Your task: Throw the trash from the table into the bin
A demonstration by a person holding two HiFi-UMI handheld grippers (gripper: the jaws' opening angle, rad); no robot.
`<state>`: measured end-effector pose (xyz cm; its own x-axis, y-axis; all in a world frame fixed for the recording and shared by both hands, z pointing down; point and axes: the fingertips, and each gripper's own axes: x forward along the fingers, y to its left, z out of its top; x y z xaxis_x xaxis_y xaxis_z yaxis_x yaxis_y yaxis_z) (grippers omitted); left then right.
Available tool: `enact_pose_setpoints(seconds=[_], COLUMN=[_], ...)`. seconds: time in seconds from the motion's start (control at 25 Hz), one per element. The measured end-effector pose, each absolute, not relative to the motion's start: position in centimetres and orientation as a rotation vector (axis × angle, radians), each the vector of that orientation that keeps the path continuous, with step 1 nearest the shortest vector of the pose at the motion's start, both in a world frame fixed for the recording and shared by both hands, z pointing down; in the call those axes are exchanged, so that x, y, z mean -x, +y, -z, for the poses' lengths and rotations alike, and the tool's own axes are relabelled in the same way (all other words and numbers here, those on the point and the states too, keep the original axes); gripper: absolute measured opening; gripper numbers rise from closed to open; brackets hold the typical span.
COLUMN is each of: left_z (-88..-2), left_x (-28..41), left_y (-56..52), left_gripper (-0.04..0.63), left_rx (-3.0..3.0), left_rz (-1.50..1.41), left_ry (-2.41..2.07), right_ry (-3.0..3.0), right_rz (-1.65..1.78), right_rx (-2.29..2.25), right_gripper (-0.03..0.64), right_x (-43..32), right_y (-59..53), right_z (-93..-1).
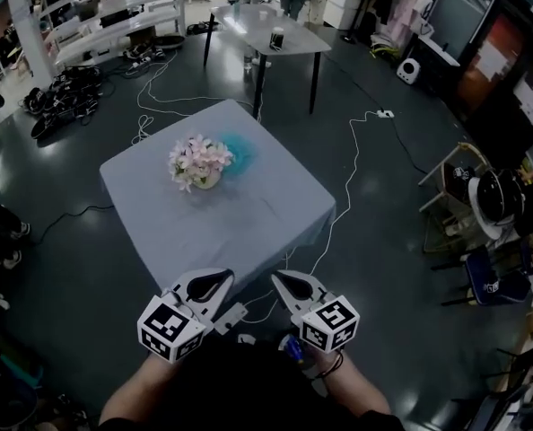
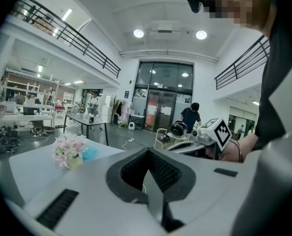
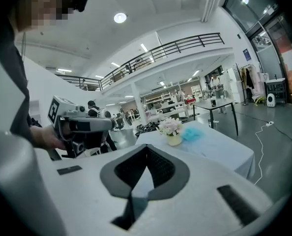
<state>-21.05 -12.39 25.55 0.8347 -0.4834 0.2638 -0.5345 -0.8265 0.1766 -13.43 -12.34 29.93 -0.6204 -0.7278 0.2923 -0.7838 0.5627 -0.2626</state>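
Note:
A crumpled blue piece of trash (image 1: 241, 153) lies on the grey-clothed square table (image 1: 257, 227), right beside a small vase of pink flowers (image 1: 197, 162). Both grippers are held side by side below the table's near corner, short of the table. My left gripper (image 1: 223, 279) is shut with nothing between its jaws, and so is my right gripper (image 1: 277, 279). In the left gripper view the closed tips (image 2: 147, 151) point past the flowers (image 2: 69, 149) and blue trash (image 2: 90, 154). From the right gripper (image 3: 147, 149), the trash (image 3: 194, 133) shows ahead to the right. I see no bin.
A black-legged table (image 1: 293, 43) with a dark cup (image 1: 276, 39) stands beyond the grey one. White cables (image 1: 347, 178) trail over the dark floor. Chairs and a helmet (image 1: 491, 196) crowd the right side, shelves and gear (image 1: 65, 92) the left. A person (image 2: 190, 117) stands far off.

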Motion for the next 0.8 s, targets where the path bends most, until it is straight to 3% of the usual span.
enact_pose_setpoints(seconds=[0.36, 0.8], left_z=[-24.5, -23.8], left_x=[27.7, 30.8], left_y=[-12.9, -17.6], left_gripper=[0.012, 0.012], left_rx=[-2.707, -2.708], left_rz=[-0.311, -0.276], left_ry=[-0.965, -1.01], right_ry=[-2.707, -2.708], right_rz=[-0.54, -0.568], right_rx=[-1.119, -1.115], right_gripper=[0.003, 0.003], right_x=[19.2, 21.3], right_y=[-13.5, -18.1], right_z=[-28.4, -28.9])
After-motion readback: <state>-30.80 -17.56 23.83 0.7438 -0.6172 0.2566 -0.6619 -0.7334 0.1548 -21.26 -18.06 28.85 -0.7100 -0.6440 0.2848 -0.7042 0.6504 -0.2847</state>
